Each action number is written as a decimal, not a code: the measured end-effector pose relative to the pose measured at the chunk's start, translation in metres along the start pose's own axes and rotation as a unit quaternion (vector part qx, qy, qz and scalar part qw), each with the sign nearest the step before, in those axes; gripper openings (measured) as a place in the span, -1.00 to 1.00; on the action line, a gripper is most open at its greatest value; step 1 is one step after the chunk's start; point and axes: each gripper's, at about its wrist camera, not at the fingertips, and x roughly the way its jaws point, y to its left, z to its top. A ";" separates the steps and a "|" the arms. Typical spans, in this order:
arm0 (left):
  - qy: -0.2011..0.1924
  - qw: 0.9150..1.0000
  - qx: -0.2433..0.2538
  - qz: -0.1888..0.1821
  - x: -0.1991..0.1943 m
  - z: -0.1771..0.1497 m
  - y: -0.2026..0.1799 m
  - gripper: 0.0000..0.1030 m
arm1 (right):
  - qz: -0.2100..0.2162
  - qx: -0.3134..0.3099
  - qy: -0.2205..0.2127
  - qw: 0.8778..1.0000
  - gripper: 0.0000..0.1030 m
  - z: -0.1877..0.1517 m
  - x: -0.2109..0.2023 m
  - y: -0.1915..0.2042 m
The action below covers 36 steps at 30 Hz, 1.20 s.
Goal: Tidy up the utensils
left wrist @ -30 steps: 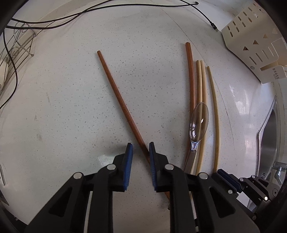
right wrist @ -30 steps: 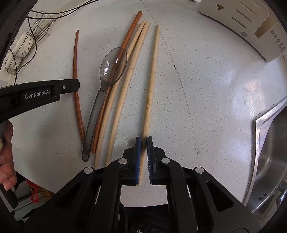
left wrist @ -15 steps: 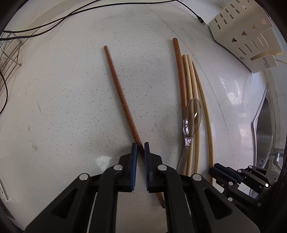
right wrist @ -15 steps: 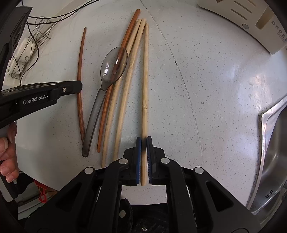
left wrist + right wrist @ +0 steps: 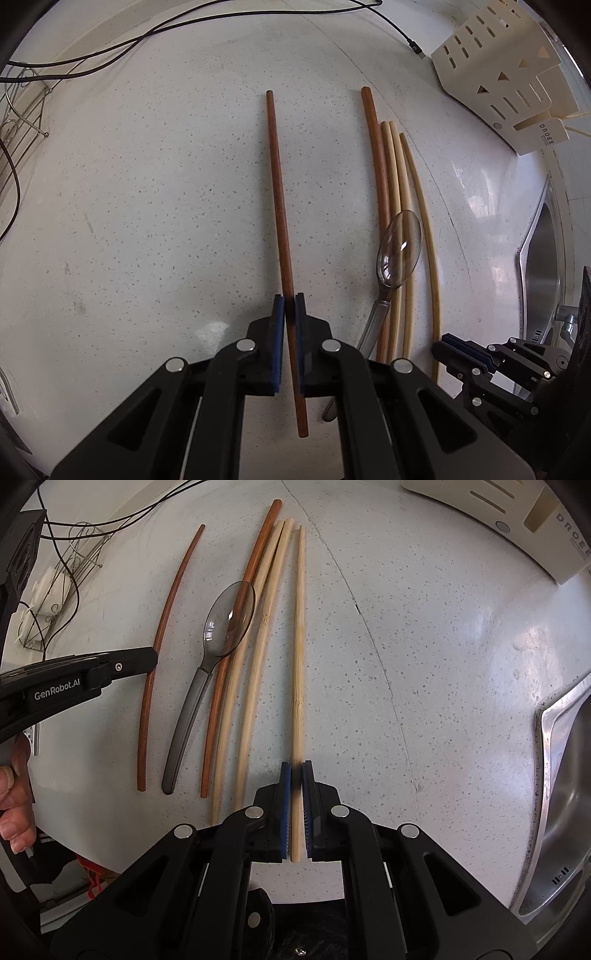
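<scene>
chopstick pair split: one chopstick (image 5: pixel 279 206) is laid on the counter (image 5: pixel 147 221) well left of the bunch, clamped between the left gripper (image 5: pixel 289 306) fingers (image 5: pixel 277 314)
bunch: a second matching chopstick (image 5: pixel 376 155) and two bamboo chopsticks (image 5: pixel 397 177) are laid side by side, touching
spoon (image 5: pixel 397 247): rested on top of the bunch, bowl end farther out
lone bamboo chopstick (image 5: pixel 297 664): set just right of the bunch, pinched by the right gripper (image 5: pixel 296 771)
sink (image 5: pixel 565 775): sunk into the counter at far right
utensil holder (image 5: pixel 509 81): parked behind, toward the right
cables (image 5: pixel 110 59) and wire rack (image 5: pixel 22 122): found at the back left
</scene>
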 end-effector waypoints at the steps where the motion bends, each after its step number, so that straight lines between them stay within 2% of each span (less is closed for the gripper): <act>1: 0.003 1.000 -0.002 0.001 0.002 0.000 0.002 -0.89 | 0.000 0.000 0.000 1.000 -0.89 0.000 0.000 0.000; 16: 0.010 1.000 -0.017 -0.011 0.003 0.005 0.019 -0.87 | -0.009 -0.016 0.003 1.000 -0.88 0.004 0.002 0.009; 18: 0.010 1.000 -0.012 -0.007 0.002 0.006 0.019 -0.84 | -0.010 -0.019 0.005 1.000 -0.87 0.005 0.003 0.011; 23: 0.013 1.000 -0.012 -0.011 0.003 0.009 0.013 -0.61 | -0.006 -0.014 0.007 1.000 -0.84 0.008 0.003 0.010; 36: 0.014 1.000 -0.022 -0.013 -0.002 0.011 0.013 -0.60 | -0.003 -0.014 0.000 1.000 -0.83 0.018 -0.001 0.008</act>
